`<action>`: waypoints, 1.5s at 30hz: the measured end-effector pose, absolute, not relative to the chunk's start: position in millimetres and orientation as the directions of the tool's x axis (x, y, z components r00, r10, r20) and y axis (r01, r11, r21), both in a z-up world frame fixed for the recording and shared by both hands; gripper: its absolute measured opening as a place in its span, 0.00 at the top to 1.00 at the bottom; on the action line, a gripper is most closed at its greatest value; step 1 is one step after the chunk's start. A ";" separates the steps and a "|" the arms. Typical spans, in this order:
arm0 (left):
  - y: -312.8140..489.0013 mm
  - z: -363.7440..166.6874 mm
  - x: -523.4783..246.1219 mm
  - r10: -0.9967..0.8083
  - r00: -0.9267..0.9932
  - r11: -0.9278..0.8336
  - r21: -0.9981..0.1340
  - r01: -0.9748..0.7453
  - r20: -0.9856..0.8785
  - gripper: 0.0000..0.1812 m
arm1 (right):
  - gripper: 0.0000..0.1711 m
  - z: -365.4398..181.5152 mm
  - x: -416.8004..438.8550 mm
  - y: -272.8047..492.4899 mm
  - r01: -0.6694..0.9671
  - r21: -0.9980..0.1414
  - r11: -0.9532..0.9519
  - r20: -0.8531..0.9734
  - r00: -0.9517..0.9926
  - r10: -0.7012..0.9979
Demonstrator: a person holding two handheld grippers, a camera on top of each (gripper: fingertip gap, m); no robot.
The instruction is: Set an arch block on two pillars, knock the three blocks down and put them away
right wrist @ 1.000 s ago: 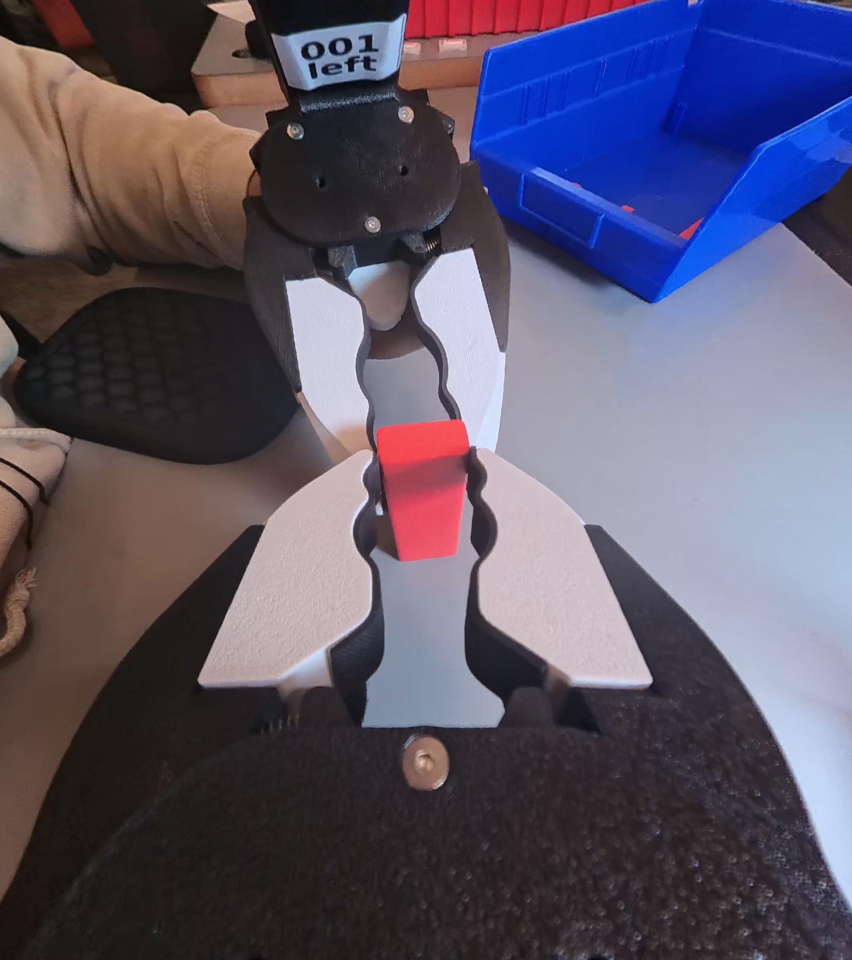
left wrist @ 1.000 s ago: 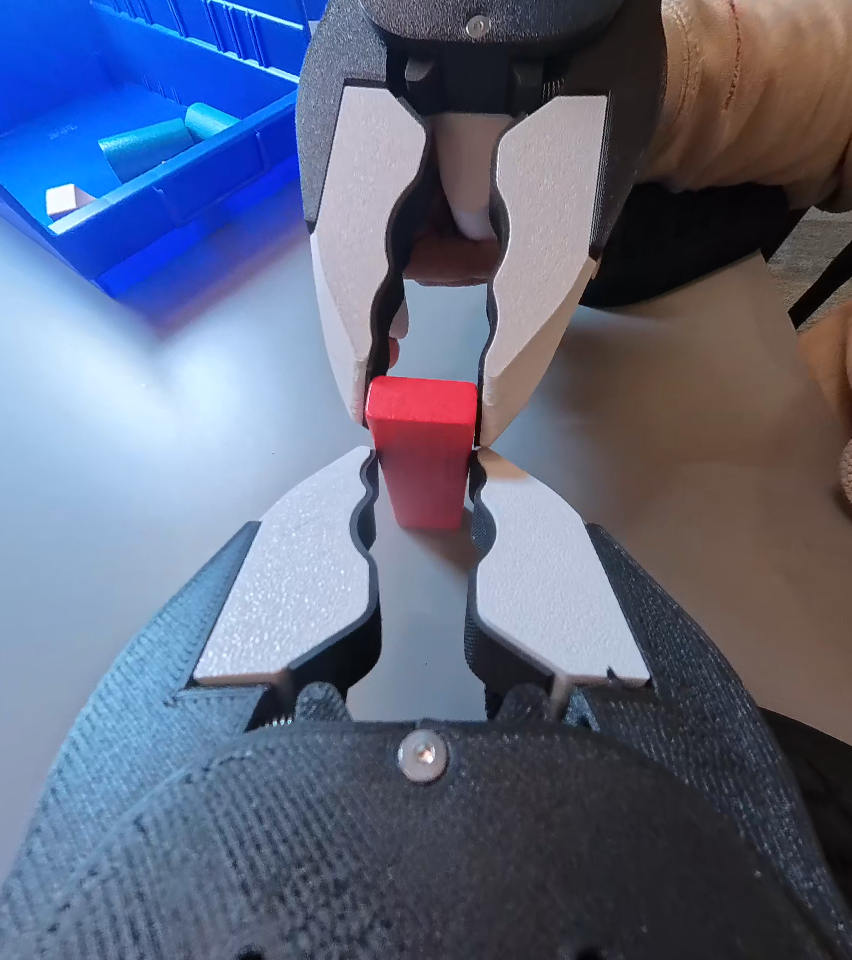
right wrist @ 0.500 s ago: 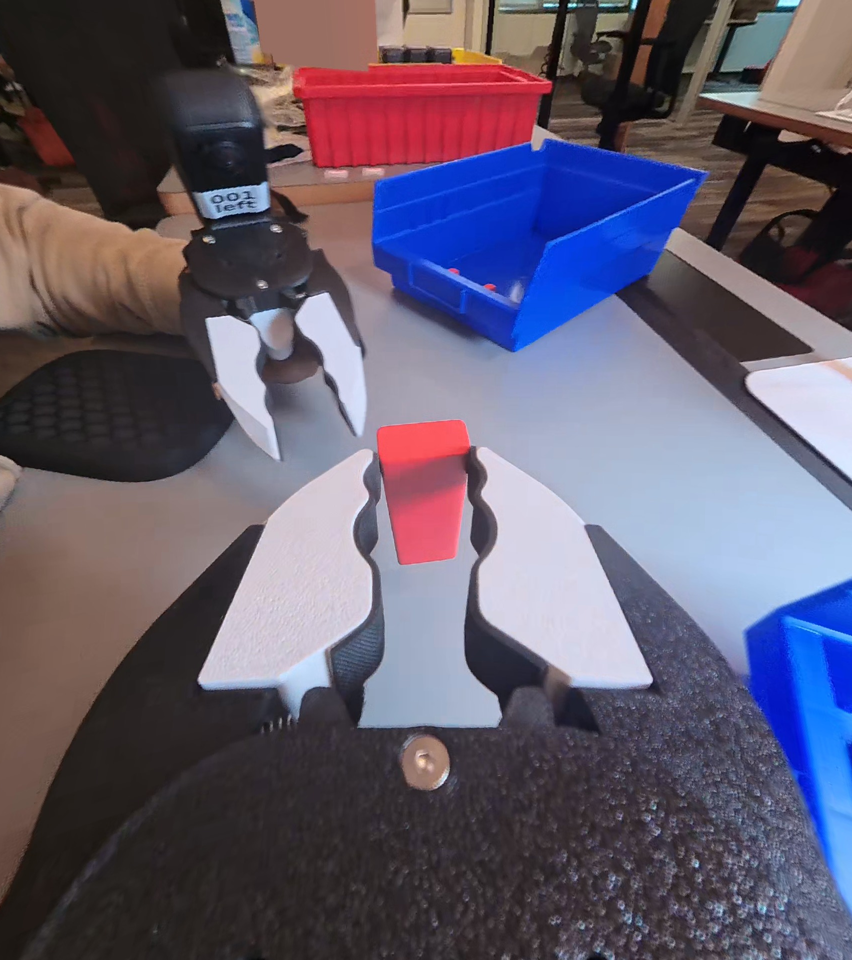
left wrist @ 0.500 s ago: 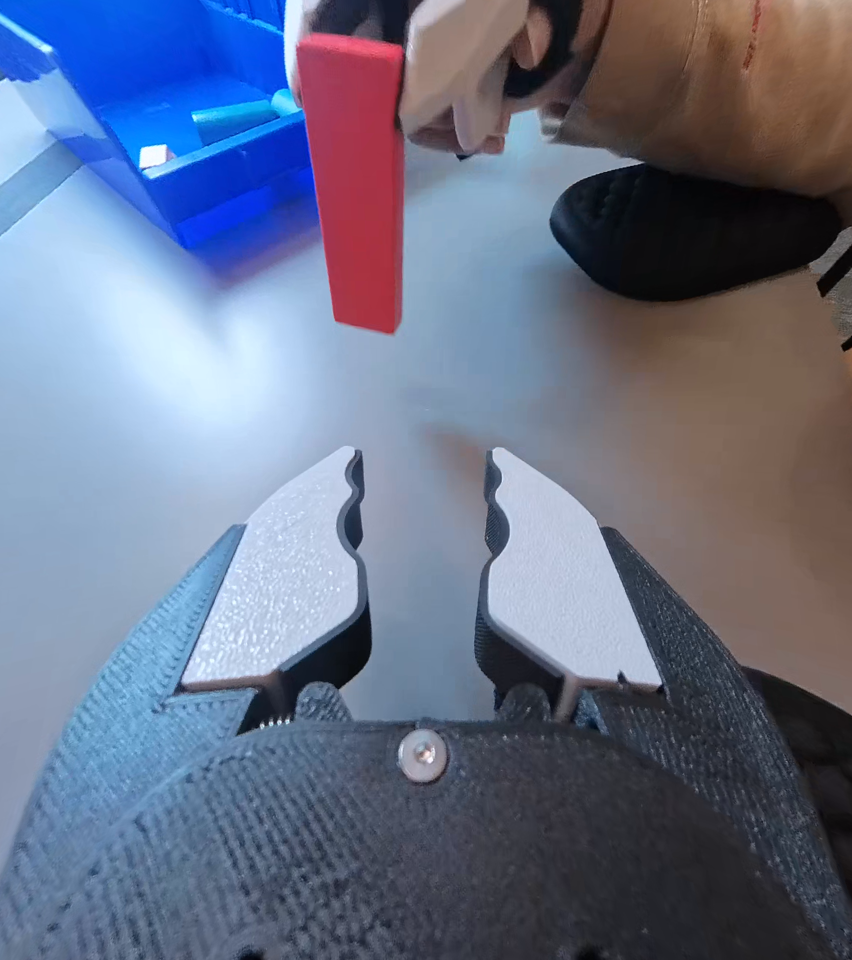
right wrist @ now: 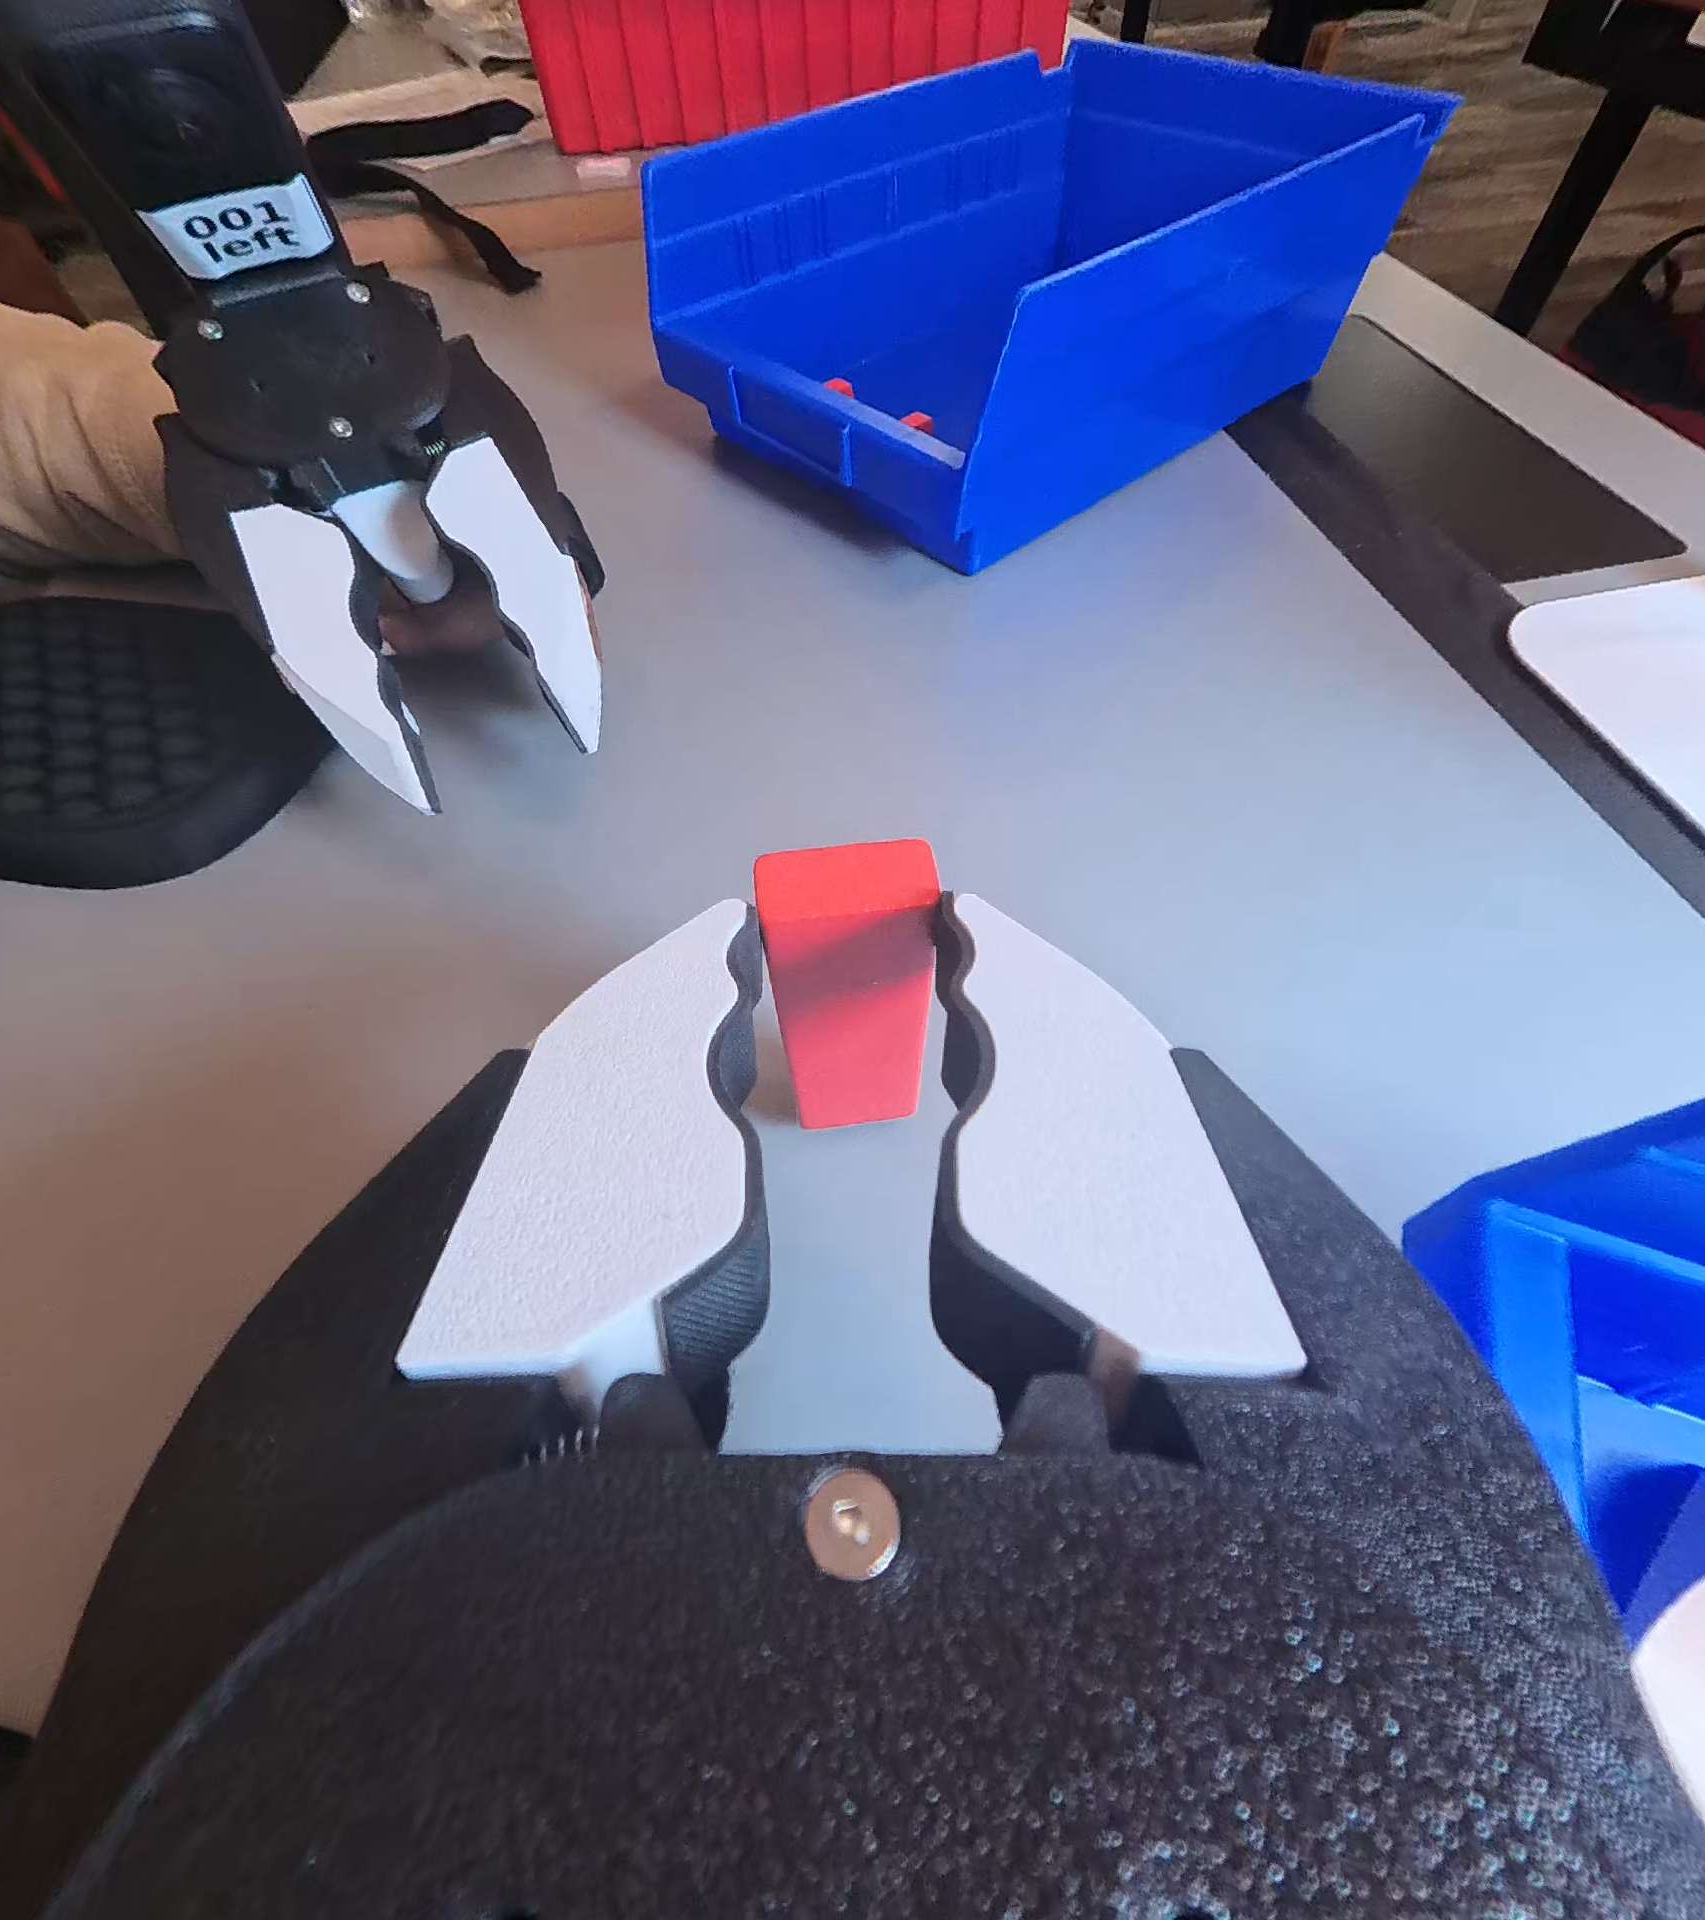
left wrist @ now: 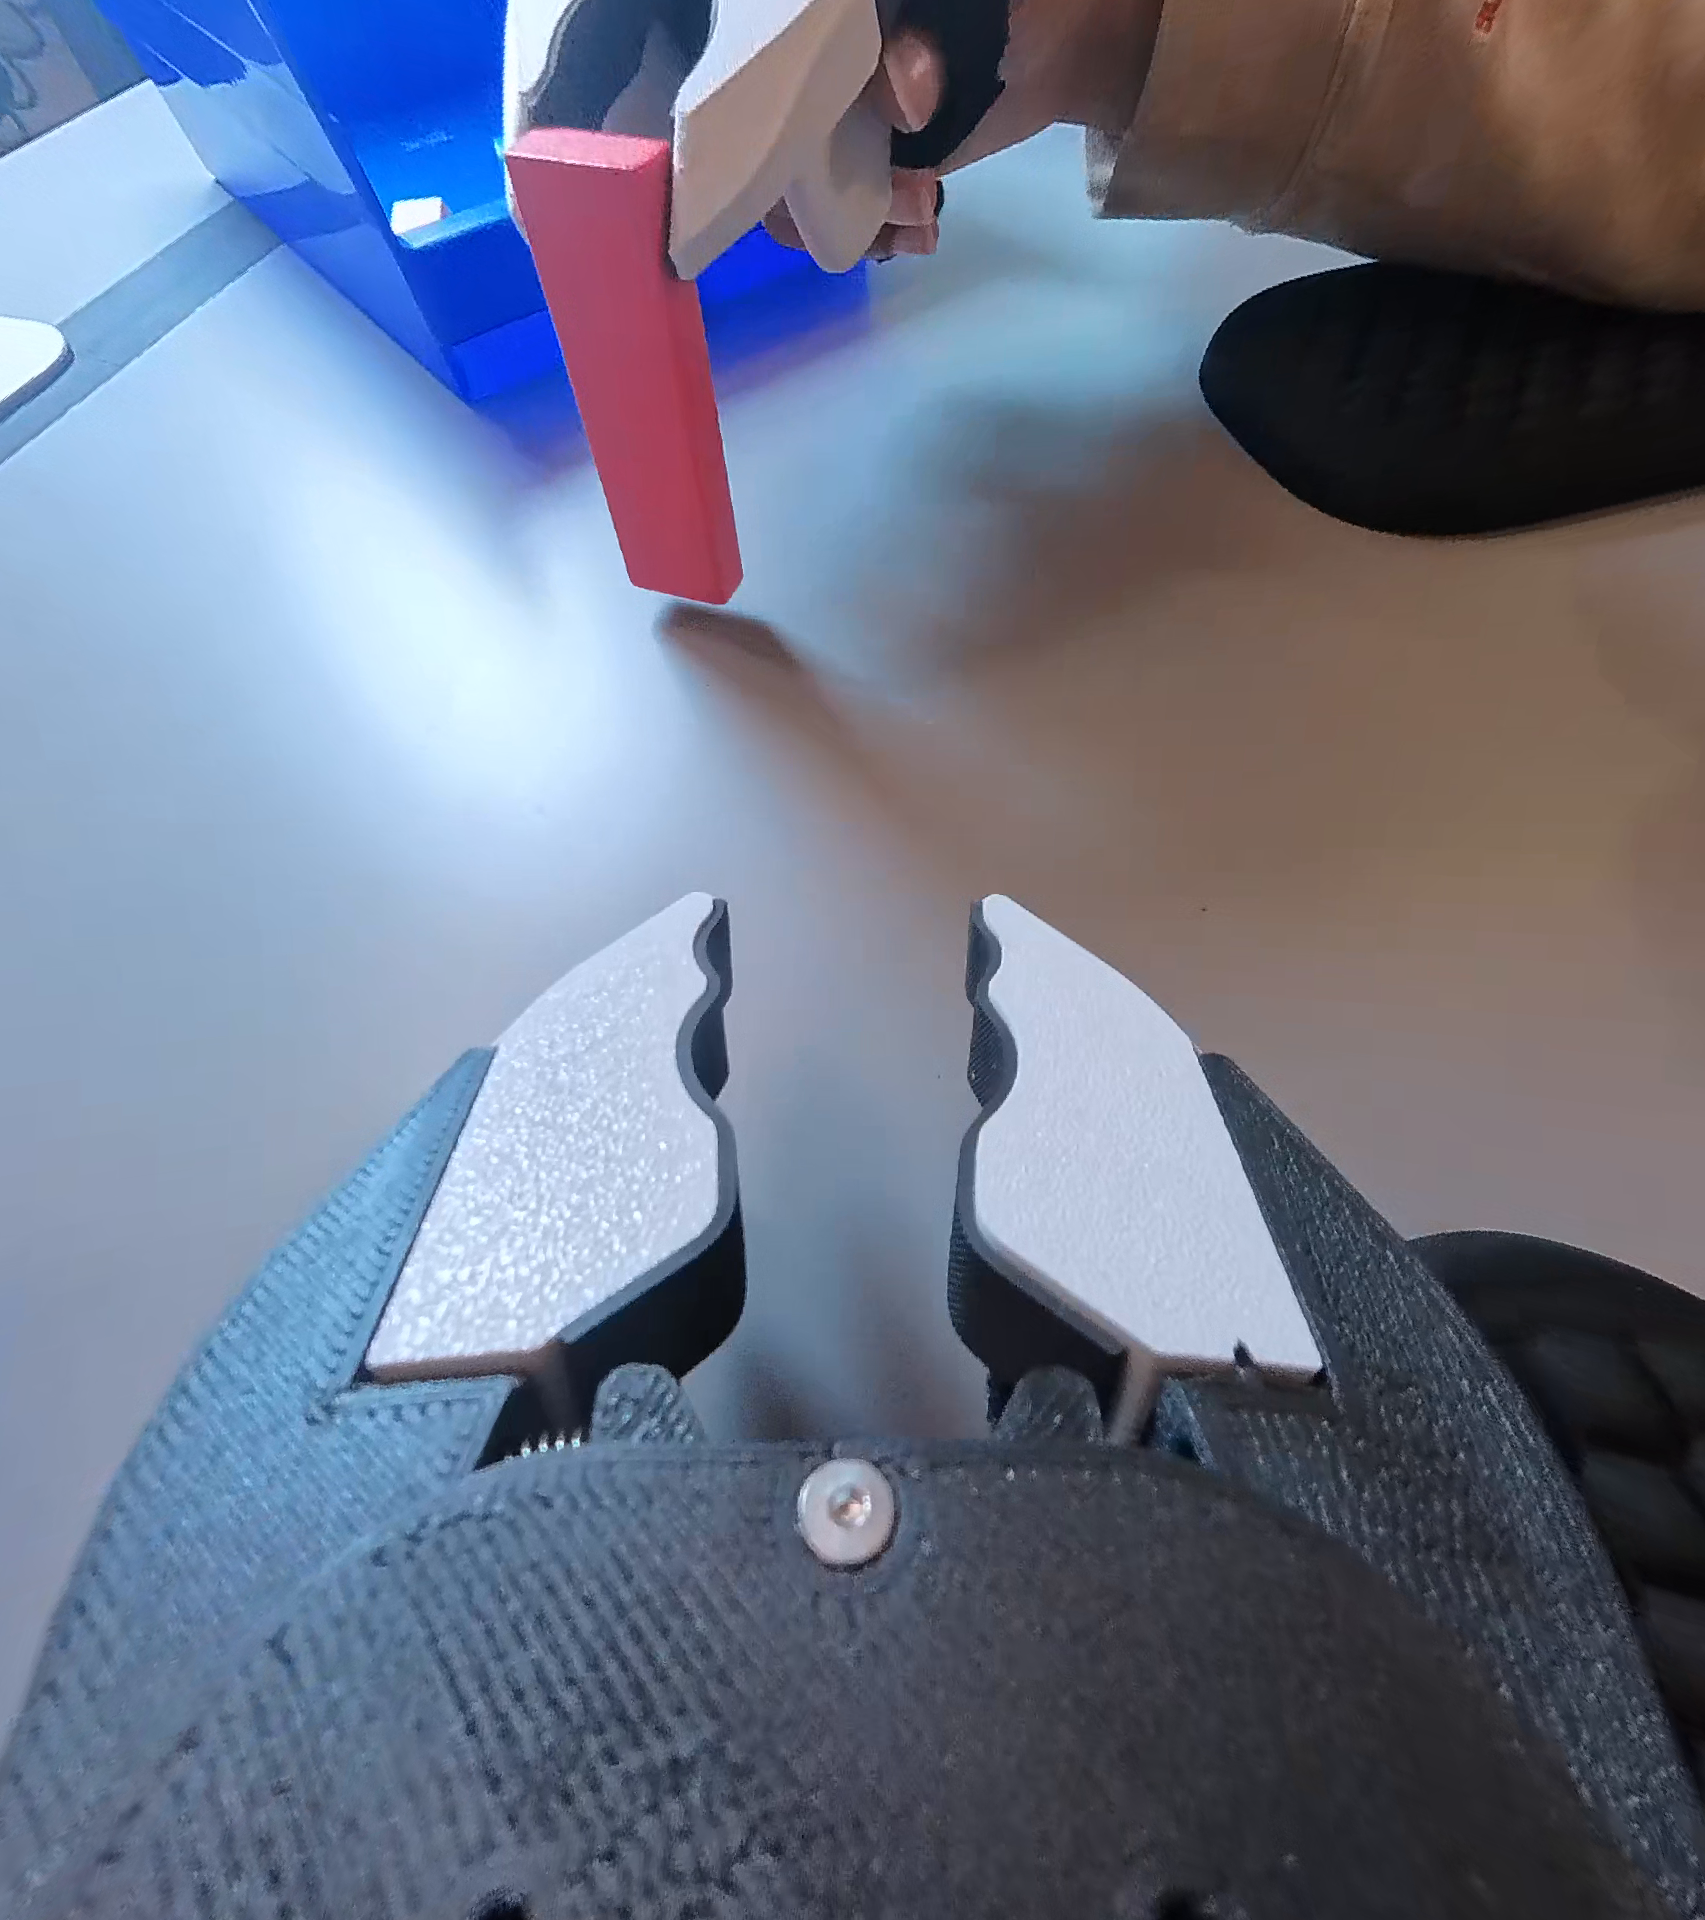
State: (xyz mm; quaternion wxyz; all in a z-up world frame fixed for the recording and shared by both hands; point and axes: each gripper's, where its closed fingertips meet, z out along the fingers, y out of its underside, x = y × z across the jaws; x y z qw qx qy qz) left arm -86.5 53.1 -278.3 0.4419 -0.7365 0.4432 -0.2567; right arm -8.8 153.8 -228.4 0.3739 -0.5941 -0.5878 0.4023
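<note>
My right gripper (right wrist: 843, 904) is shut on a long red block (right wrist: 846, 987) and holds it upright above the grey table. In the left wrist view the same red block (left wrist: 635, 364) hangs tilted from the right gripper (left wrist: 661, 223), its lower end just above the table. My left gripper (left wrist: 846, 914) is open and empty, low over the table. It also shows in the right wrist view (right wrist: 505, 774) at the left, apart from the block.
A blue bin (right wrist: 1024, 301) stands at the back of the table with small red pieces inside. A second blue bin (right wrist: 1606, 1299) is close at the right; it shows in the left wrist view (left wrist: 391, 208). Black mesh pads (left wrist: 1513, 395) lie near the person's sleeve. A red bin (right wrist: 786, 62) stands farther back. Tip to tip, the grippers are about 15 centimetres apart.
My left gripper let go of the red block, opened and pulled back. My right gripper lifted the block off the table and carried it toward the nearer blue bin.
</note>
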 end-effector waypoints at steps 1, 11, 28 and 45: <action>53.1 -279.2 -86.3 -0.880 0.475 -0.217 -0.877 -0.429 -0.014 0.76 | 0.81 -229.2 -8.1 154.2 0.402 -0.915 -0.030 -0.038 -0.012 0.999; 53.4 -282.6 -84.9 -0.879 0.476 -0.218 -0.872 -0.438 -0.019 0.76 | 0.81 -235.5 -4.6 153.4 0.427 -0.904 -0.038 -0.045 -0.005 0.999; 52.0 -283.0 -84.4 -0.882 0.471 -0.216 -0.869 -0.444 -0.021 0.77 | 0.79 -236.1 -5.5 152.8 0.434 -0.900 -0.026 -0.032 -0.005 0.999; 51.2 -283.8 -84.0 -0.883 0.468 -0.215 -0.866 -0.450 -0.024 0.77 | 0.81 -234.9 -5.0 151.1 0.435 -0.900 -0.011 -0.026 -0.029 0.999</action>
